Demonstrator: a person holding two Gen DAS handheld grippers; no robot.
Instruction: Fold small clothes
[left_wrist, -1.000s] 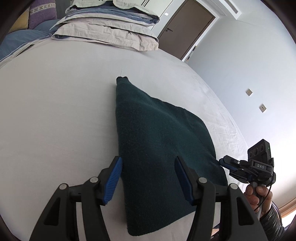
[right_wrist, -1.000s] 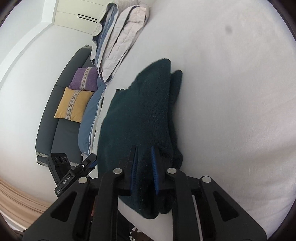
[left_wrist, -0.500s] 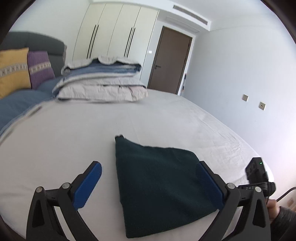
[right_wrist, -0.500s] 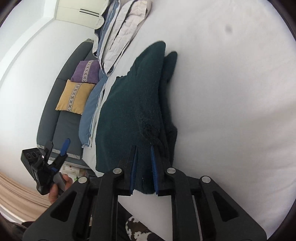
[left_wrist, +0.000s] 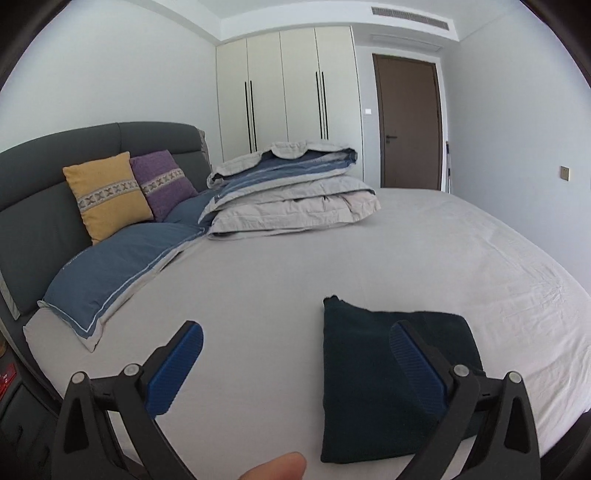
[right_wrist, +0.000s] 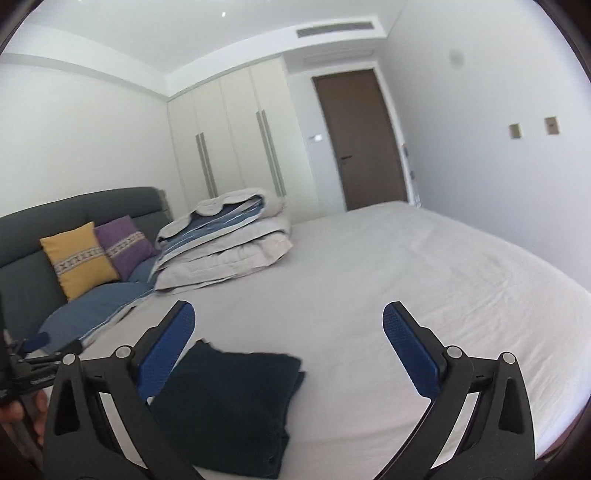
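A dark green folded cloth (left_wrist: 369, 387) lies flat on the pale bed sheet (left_wrist: 332, 258) near the bed's front edge. My left gripper (left_wrist: 295, 328) hangs above the bed, open and with nothing between its pads; its right finger passes in front of the cloth without touching it. In the right wrist view the same cloth (right_wrist: 229, 398) sits low and left, under the left finger. My right gripper (right_wrist: 290, 308) is raised above it, its jaws opening wide with nothing between them. The left gripper's tip (right_wrist: 35, 339) shows at the left edge there.
A folded grey and blue duvet (left_wrist: 291, 192) is stacked at the bed's far side. Yellow (left_wrist: 107, 195) and purple (left_wrist: 162, 182) cushions lean on the dark headboard, above a blue pillow (left_wrist: 118, 258). A wardrobe (left_wrist: 284, 92) and a brown door (left_wrist: 406, 125) stand behind. A thumb (left_wrist: 277, 467) shows at the bottom.
The right gripper let go of the cloth, opened wide and rose. The left gripper opened wider and lifted. Both views tilted up from the bed to the room. The cloth stays folded on the sheet.
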